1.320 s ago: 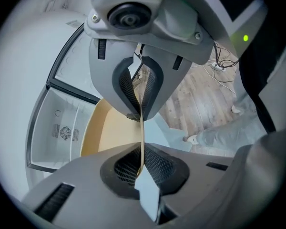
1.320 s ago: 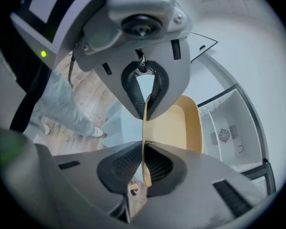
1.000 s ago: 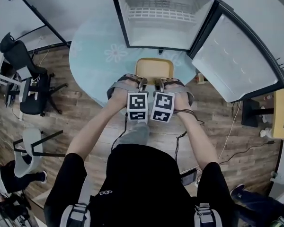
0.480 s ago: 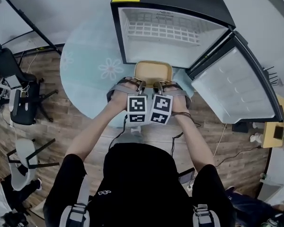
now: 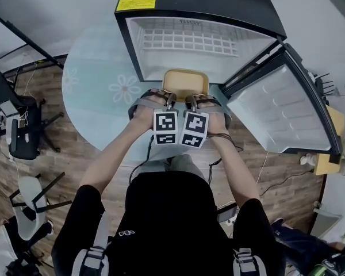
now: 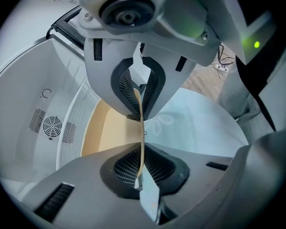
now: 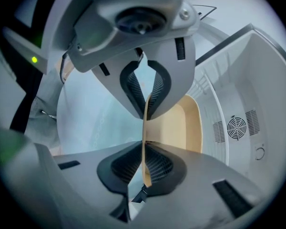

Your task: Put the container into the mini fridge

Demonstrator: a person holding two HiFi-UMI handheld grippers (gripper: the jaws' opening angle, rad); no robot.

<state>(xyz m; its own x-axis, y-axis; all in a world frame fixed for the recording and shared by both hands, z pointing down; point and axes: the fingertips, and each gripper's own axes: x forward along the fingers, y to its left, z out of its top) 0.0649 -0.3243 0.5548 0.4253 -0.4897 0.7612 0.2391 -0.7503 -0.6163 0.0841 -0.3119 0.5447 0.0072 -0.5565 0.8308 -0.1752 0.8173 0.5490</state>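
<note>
A shallow tan container (image 5: pixel 186 83) hangs in the air just in front of the open mini fridge (image 5: pixel 195 39), at the mouth of its white inside. My left gripper (image 5: pixel 170 102) is shut on the container's near rim, left of middle; the thin tan wall (image 6: pixel 141 128) runs between its pads. My right gripper (image 5: pixel 192 103) is shut on the same rim just to the right, with the wall (image 7: pixel 145 142) pinched between its pads. The container (image 7: pixel 181 128) looks empty. The fridge's wire shelf (image 5: pixel 187 40) sits high at the back.
The fridge door (image 5: pixel 279 111) stands swung open to the right. A pale blue round rug with flower prints (image 5: pixel 103 91) lies under the fridge on the wood floor. Office chairs (image 5: pixel 17 131) stand at the far left. A fan grille (image 7: pixel 236 126) marks the fridge's back wall.
The fridge has come nearer and now fills more of the head view. Both grippers kept their hold and carried the container forward to the fridge's opening.
</note>
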